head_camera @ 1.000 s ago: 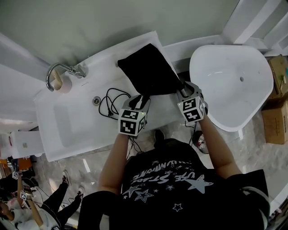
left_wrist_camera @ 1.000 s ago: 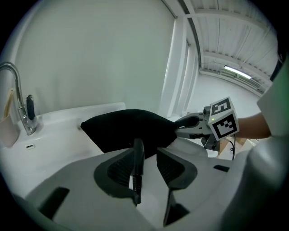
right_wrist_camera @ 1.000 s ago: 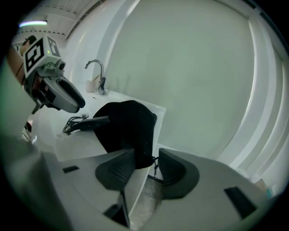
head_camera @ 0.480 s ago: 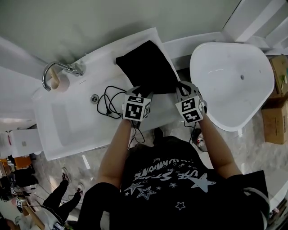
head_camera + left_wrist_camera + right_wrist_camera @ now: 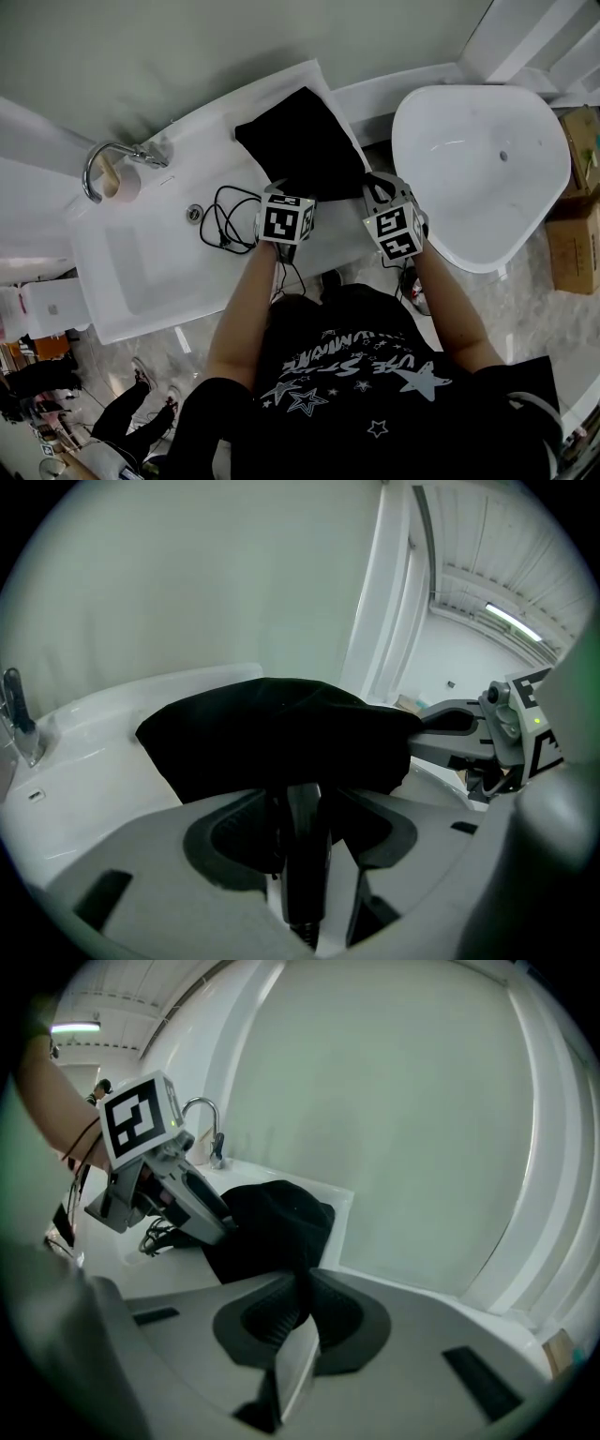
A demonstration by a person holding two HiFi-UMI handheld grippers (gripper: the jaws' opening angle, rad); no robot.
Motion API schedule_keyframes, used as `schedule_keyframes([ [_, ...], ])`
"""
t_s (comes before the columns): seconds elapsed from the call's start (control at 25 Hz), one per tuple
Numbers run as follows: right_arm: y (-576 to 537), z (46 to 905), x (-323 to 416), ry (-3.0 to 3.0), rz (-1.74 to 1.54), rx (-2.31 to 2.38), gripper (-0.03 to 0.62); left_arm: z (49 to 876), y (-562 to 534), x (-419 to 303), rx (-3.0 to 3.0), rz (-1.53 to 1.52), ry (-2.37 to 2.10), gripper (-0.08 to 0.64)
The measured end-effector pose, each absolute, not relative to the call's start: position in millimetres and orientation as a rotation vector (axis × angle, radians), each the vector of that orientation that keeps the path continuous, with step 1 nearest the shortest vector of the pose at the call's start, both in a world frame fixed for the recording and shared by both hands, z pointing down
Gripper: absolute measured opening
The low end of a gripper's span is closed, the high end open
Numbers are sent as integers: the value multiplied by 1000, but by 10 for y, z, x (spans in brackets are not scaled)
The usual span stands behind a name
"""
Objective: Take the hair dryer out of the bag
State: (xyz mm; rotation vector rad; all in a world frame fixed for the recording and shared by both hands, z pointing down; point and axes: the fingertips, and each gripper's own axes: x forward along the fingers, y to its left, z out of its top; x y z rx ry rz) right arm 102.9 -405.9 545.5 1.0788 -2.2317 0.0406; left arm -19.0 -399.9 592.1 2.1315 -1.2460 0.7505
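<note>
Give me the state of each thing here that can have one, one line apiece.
bag: lying flat on the sink counter, near edge pinched.
hair dryer: inside the bag, only its handle sticking out.
left gripper: jaws opening, the handle between them, not gripped.
right gripper: shut on the bag's edge.
cable: loosely coiled on the counter.
faucet: no water seen running.

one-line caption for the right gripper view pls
Right gripper shut on the edge of the black bag lying on the white counter, faucet behind.
</note>
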Motion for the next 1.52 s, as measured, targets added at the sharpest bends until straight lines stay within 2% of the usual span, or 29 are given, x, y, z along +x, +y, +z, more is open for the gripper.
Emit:
schedule_keyframes([
  [0.48, -4093, 5484, 991, -2245, 64, 1063, 26, 6062, -4225, -140, 2085, 843, -1253, 242],
  [0.72, -4117, 5465, 986, -2260, 66, 1065, 26, 6184, -4295, -111, 2067, 860, -1288, 213],
  [1.52, -4228, 5381, 948, -2285, 57, 1127, 23, 6034, -3966, -217, 2153, 944, -1105, 201],
])
